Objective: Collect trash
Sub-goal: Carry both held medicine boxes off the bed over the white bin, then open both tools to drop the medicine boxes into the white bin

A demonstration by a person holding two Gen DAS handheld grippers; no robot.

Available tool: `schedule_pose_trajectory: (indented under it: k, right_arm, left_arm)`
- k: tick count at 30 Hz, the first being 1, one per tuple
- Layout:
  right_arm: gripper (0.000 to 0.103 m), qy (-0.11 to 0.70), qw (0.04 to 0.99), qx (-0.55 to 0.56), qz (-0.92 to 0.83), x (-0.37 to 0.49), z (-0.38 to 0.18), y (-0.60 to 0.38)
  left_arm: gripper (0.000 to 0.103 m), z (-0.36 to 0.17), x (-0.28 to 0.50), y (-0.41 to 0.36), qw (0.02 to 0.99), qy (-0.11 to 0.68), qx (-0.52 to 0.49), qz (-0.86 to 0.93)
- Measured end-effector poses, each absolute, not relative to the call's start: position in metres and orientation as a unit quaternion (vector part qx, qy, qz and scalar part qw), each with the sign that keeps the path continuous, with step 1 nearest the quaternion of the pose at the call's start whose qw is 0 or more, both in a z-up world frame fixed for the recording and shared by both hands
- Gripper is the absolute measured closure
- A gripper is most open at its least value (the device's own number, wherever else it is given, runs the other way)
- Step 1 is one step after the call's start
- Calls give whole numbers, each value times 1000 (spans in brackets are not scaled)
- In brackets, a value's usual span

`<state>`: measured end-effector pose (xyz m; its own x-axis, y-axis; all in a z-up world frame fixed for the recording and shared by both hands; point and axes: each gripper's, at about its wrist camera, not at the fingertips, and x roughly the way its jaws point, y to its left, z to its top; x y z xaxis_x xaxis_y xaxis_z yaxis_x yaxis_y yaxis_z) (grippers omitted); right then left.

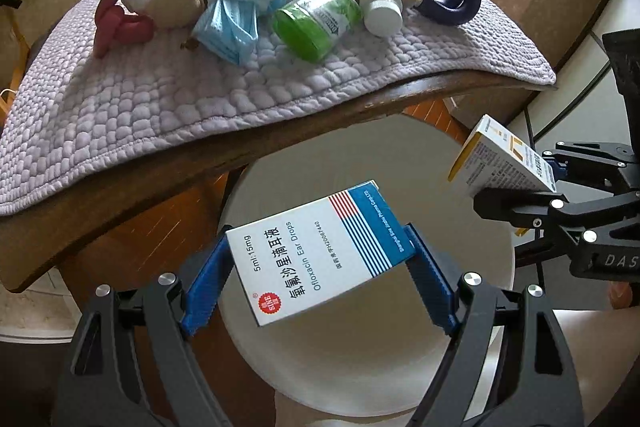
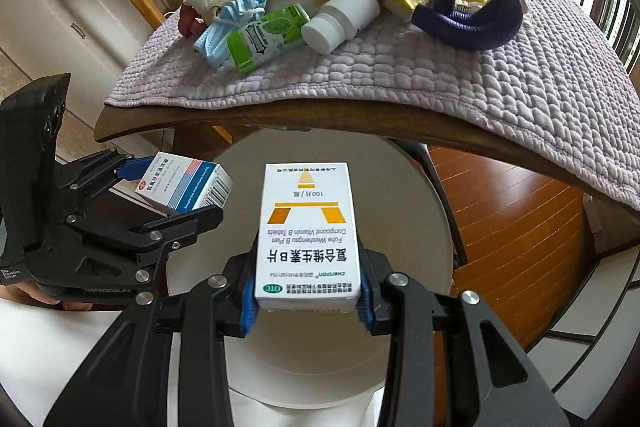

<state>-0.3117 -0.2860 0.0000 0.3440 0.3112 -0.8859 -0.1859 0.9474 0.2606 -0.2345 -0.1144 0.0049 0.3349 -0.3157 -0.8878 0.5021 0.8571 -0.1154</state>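
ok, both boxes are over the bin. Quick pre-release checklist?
1. Left gripper shut on ear drops box: ok.
2. Right gripper shut on vitamin box: ok.
3. Ear drops box over the bin opening: ok.
4. Vitamin box over the bin opening: ok in the right wrist view.
5. Bin has room: ok, inside looks empty.
6. Boxes apart from each other: ok.
7. Remaining trash on the mat: not ok, mask, bottles and wrappers still there.

2 boxes (image 1: 320, 251) above bin (image 1: 472, 291)
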Motion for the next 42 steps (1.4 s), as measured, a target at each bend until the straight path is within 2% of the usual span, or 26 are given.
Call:
schedule_pose_trajectory:
  k: [18, 42]
  right_arm:
    - [66, 564, 811, 55, 149, -307, -17, -275]
    - [66, 580, 801, 46, 139, -286, -45, -251]
  left_arm:
    - [19, -14, -226, -120, 808, 528, 104, -239]
    - [19, -67, -219, -125, 799, 543, 117, -231]
